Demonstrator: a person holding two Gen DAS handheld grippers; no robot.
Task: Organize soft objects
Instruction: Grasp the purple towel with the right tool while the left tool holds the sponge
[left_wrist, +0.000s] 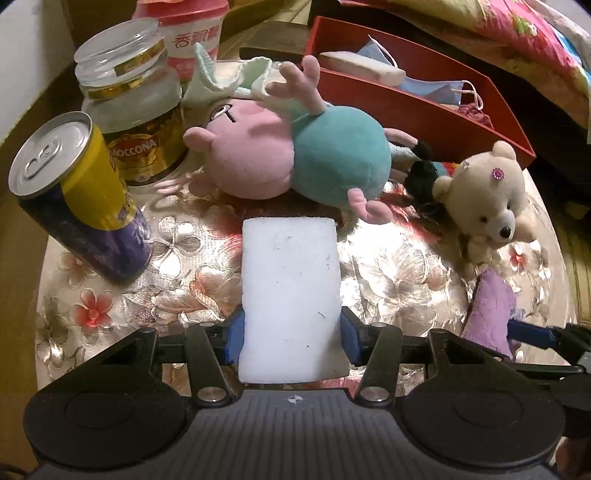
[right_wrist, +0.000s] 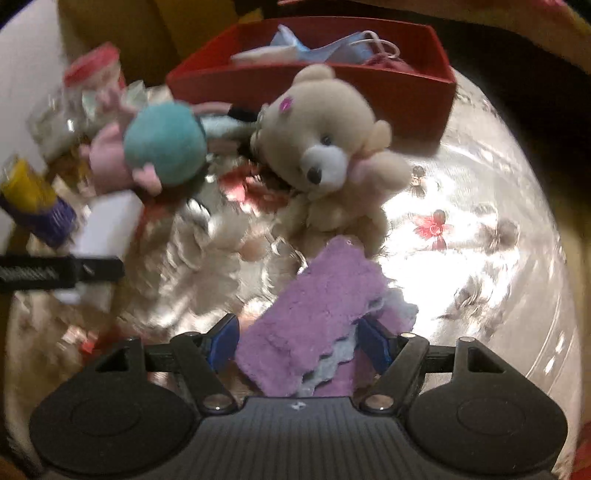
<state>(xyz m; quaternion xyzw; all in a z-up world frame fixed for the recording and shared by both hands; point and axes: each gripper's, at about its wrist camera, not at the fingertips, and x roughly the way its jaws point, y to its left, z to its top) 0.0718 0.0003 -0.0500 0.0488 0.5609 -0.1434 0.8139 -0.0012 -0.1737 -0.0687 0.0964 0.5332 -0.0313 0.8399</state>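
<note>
The white sponge (left_wrist: 290, 295) is being gripped lengthwise by the left gripper (left_wrist: 291, 334), its long axis being pointed toward the red box (left_wrist: 424, 110) beyond the plush pig (left_wrist: 295, 155), while the purple cloth (right_wrist: 314, 325) is being clamped by the right gripper (right_wrist: 297, 341).

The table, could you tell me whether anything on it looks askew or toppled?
Yes: the pink pig plush lies on its side against the coffee jar. The beige teddy bear slumps nearby. The drink can appears upright.

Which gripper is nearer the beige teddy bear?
Right. The right gripper holds a purple cloth just below the teddy bear; the left gripper is farther left, holding a white sponge.
</note>
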